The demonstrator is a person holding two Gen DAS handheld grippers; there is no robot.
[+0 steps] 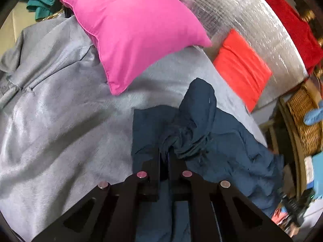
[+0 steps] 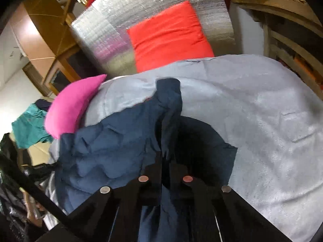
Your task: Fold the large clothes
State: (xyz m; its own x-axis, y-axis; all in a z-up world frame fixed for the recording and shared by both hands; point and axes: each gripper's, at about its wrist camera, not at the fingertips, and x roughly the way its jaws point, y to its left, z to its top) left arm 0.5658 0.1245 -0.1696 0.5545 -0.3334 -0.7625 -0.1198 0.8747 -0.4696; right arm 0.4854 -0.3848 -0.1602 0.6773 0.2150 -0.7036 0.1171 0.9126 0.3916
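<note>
A crumpled navy blue garment (image 1: 218,133) lies on a grey bedspread (image 1: 60,121). My left gripper (image 1: 166,151) is shut on a bunched fold of it, and the cloth puckers around the black fingertips. In the right wrist view the same navy garment (image 2: 113,147) spreads to the left, with one narrow part reaching up the grey bedspread (image 2: 262,121). My right gripper (image 2: 166,161) is shut on a gathered ridge of that cloth; fabric hangs down between its fingers.
A pink pillow (image 1: 131,30) lies on the bedspread behind the garment, and an orange-red cushion (image 1: 242,66) leans on a silver quilted mat (image 1: 242,10). A wicker basket (image 1: 304,121) stands at the right edge. Teal clothing (image 2: 28,129) lies past the pink pillow (image 2: 68,106).
</note>
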